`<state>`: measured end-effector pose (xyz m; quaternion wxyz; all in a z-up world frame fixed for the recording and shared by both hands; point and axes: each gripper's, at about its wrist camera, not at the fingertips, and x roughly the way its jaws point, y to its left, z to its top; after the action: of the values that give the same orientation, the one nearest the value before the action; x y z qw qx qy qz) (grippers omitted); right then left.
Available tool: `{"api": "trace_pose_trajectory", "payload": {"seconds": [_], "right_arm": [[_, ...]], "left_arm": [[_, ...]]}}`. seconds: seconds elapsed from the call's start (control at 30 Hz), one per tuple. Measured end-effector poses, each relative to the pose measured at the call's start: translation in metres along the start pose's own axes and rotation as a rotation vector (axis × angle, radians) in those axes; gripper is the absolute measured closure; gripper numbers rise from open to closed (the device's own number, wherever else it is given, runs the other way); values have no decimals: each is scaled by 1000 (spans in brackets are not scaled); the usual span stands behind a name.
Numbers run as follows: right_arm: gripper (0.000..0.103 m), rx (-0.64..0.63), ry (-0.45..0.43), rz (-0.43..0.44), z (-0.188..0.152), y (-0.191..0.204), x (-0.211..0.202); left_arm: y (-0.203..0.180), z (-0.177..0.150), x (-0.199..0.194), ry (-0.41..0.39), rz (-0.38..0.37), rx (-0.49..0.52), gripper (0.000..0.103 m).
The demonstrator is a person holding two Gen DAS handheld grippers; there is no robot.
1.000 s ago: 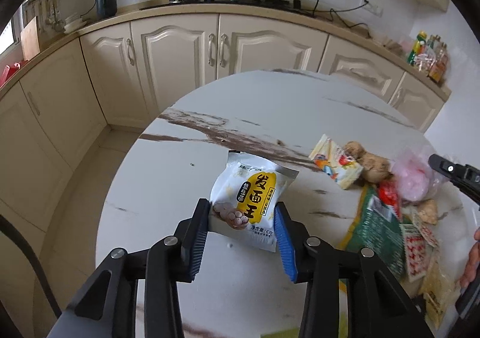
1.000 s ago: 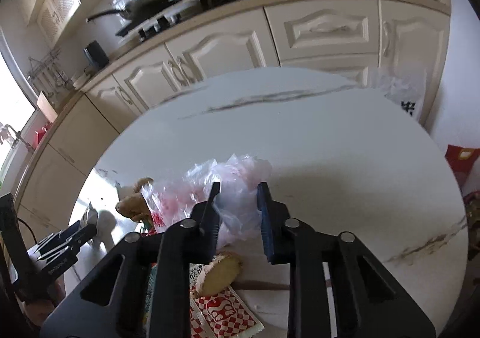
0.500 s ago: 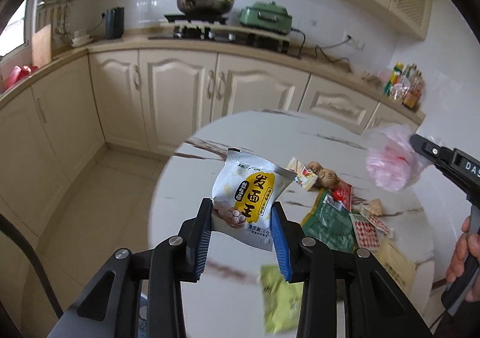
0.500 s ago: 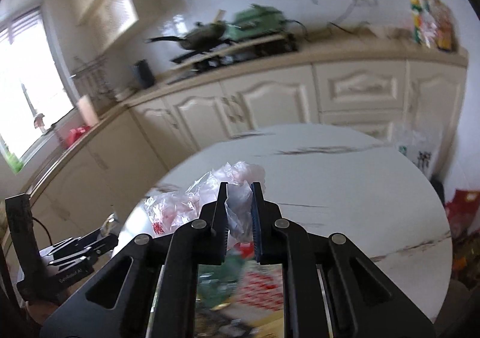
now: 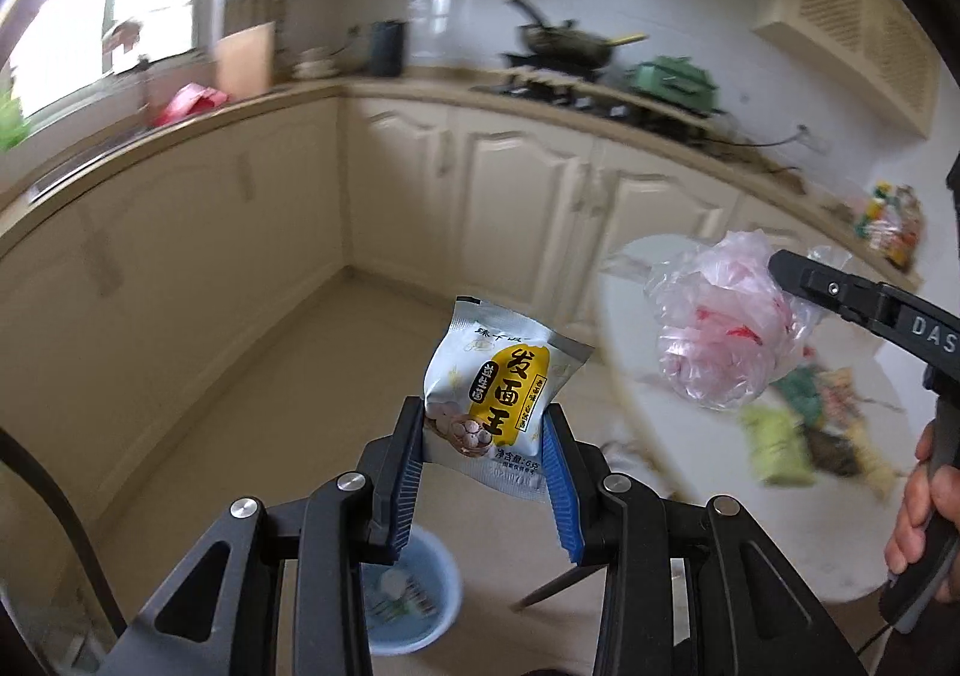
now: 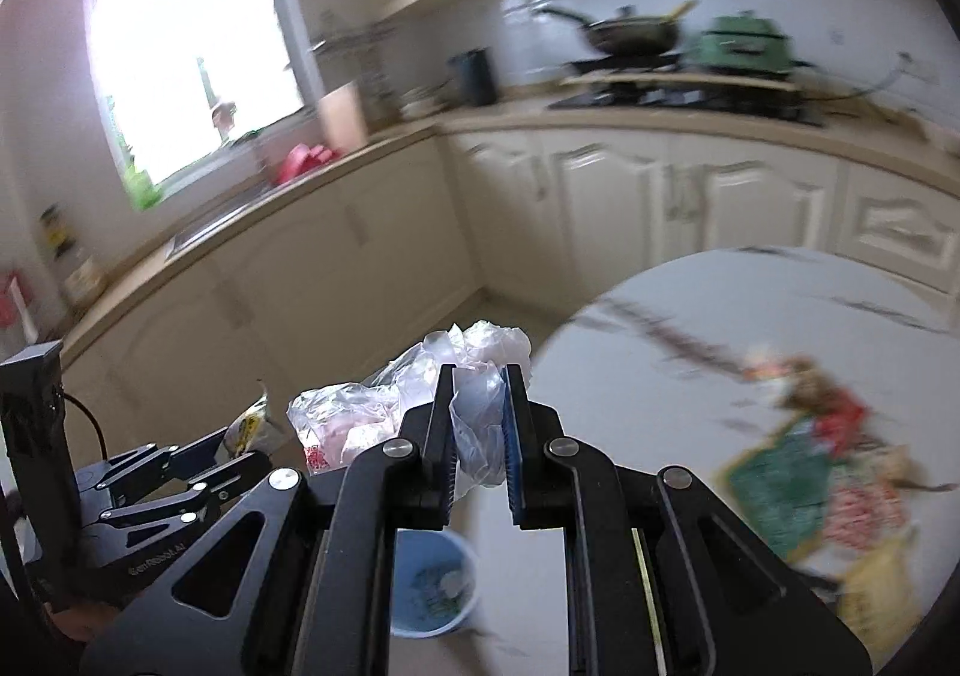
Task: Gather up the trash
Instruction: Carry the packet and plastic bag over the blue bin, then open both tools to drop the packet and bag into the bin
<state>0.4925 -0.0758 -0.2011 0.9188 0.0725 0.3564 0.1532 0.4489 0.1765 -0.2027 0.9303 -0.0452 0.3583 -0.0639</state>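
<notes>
1. A kitchen with cream cabinets (image 5: 516, 178) along two walls is seen from two handheld tongs-style grippers, both raised above a beige floor (image 5: 288, 376); much of both views is blurred
2. The left gripper (image 5: 487, 454) is seen pinching a white snack packet (image 5: 501, 394) with a yellow label between its blue pads (image 5: 557, 490), which press on the packet's lower part
3. The packet is held upright, its long axis running bottom to top and leaning slightly right in the left wrist view, its sealed top edge pointing up and away from the camera and its printed face turned to the camera
4. The right gripper (image 6: 478, 418) is nearly pressed together, pinching a crumpled clear plastic bag (image 6: 384, 412) with pink and red print; most of the bag bulges to the left of the fingers and above them, with no clear long axis
5. In the left wrist view the same bag (image 5: 726, 328) is seen hanging from the tip of the right gripper (image 5: 786, 271), whose handle is held by a person's hand (image 5: 924, 502)
6. A blue bin (image 5: 414, 592) stands on the floor below both grippers and already holds some scraps
7. A round white marble-patterned table (image 6: 690, 424) lies to the right, with more wrappers (image 6: 834, 490) left in a blurred heap on it
8. A wok (image 5: 564, 40) and a green cooker (image 5: 672, 76) are seen on the far counter
</notes>
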Motion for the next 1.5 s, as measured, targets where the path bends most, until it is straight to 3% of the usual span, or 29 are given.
{"api": "trace_pose_trajectory", "payload": {"seconds": [0.23, 0.37, 0.6, 0.8, 1.0, 1.17, 1.37, 1.43, 1.5], "right_arm": [[90, -132, 134, 70, -40, 87, 72], [90, -187, 215, 54, -75, 114, 114], [90, -228, 351, 7, -132, 124, 183], [90, -196, 485, -6, -175, 113, 240], [89, -151, 571, 8, -200, 101, 273], [85, -107, 605, 35, -207, 93, 294], [67, -54, 619, 78, -213, 91, 300], [53, -43, 615, 90, -211, 91, 297], [47, -38, 612, 107, -207, 93, 293]], "left_arm": [[65, -54, 7, 122, 102, -99, 69], [93, -87, 32, 225, 124, -167, 69], [121, -145, 90, 445, 151, -178, 69], [128, -176, 125, 561, 134, -166, 65], [133, -173, 148, 618, 174, -174, 52], [139, -177, 157, 660, 191, -178, 50], [130, -133, 173, 647, 208, -204, 49], [128, -128, 167, 632, 224, -207, 49], [126, -125, 155, 610, 239, -214, 49]]}}
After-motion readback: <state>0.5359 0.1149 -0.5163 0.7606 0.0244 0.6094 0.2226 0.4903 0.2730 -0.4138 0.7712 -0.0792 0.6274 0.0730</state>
